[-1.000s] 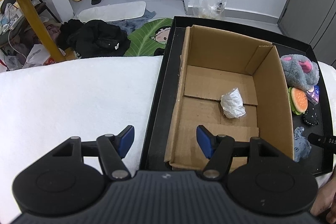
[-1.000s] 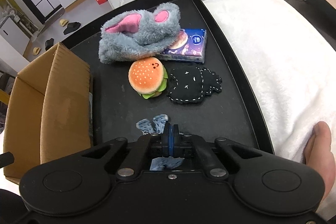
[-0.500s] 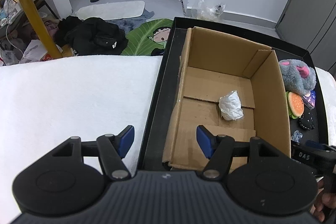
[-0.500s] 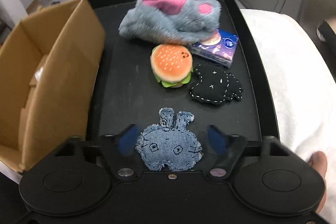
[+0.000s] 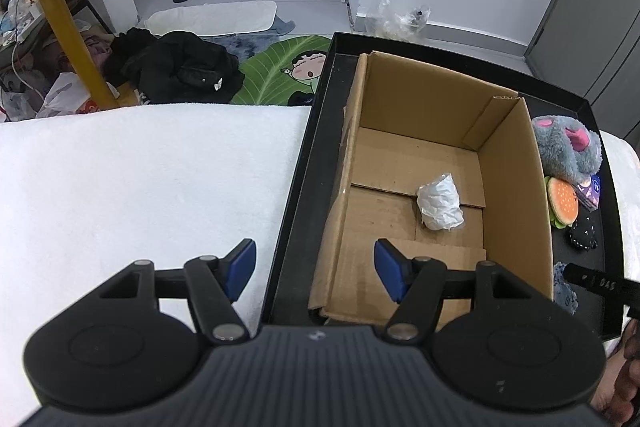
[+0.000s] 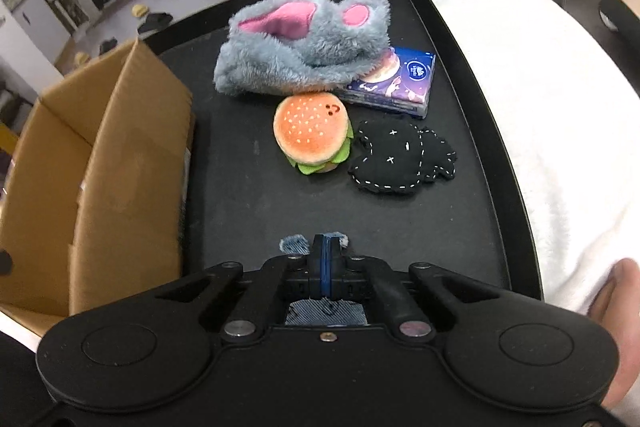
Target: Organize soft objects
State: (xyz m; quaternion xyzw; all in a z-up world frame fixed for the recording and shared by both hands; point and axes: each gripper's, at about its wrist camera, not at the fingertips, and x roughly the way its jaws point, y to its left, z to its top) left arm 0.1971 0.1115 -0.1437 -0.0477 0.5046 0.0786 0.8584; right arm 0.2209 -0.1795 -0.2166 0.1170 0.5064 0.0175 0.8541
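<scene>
My right gripper [image 6: 325, 261] jaws, apart half a second ago, have just closed on the denim toy [image 6: 295, 244]. Bare black tray [image 6: 248, 187] lies ahead of them. My left gripper [image 5: 315, 269] jaws gape empty over the cardboard box [image 5: 516, 187] edge.

A tray [image 6: 496, 155] lies on a towel-covered surface [image 5: 140, 179]. All places are told from the cardboard box [image 5: 512, 195], which stands in the tray's left part as the right wrist view shows it. Inside the box lies a crumpled paper wad [image 5: 440, 203]. To the box's right, farthest back, lies a plush mouse [image 6: 304, 47], partly over a tissue pack [image 6: 404, 83]. Nearer are a plush burger [image 6: 312, 135] and, touching its right side, a stitched fabric toy [image 6: 400, 159]. Nearest lies a denim toy [image 6: 294, 244].
</scene>
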